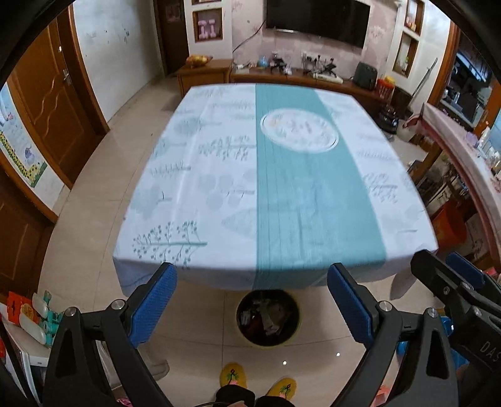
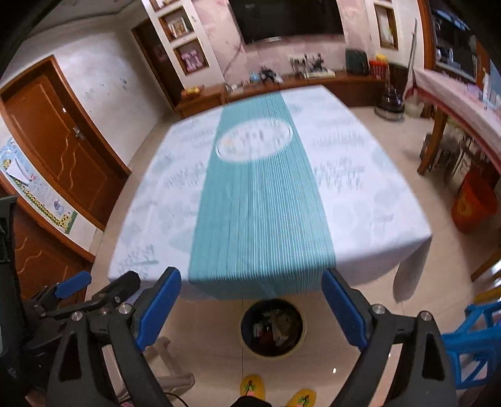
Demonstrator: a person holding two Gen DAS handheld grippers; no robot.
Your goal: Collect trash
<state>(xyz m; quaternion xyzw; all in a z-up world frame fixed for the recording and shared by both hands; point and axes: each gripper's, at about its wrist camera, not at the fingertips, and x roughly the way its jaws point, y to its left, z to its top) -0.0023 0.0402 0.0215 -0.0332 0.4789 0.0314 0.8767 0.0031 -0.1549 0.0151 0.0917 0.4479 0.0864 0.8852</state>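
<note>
Now both of your grippers hang wide and empty above the bench [image 1: 219, 175].
Trash sits in the bin [image 1: 267, 317] on the floor; swing blindly and you risk snagging the tablecloth [image 2: 260, 219].

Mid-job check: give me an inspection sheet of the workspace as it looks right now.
Surface: table under a white and teal cloth; no loose trash seen on it, though the view is blurred.
Job's things: round bin on the floor at the table's near edge, holding mixed trash.
Clutter: packets on a low stand to the left; blue plastic chair to the right.
Grippers: left gripper jaws wide apart, empty; right gripper jaws wide apart, empty.
Cables: one dark cable at the bottom edge.
Surroundings: wall TV, wooden door, second table at right, yellow slippers below.
</note>
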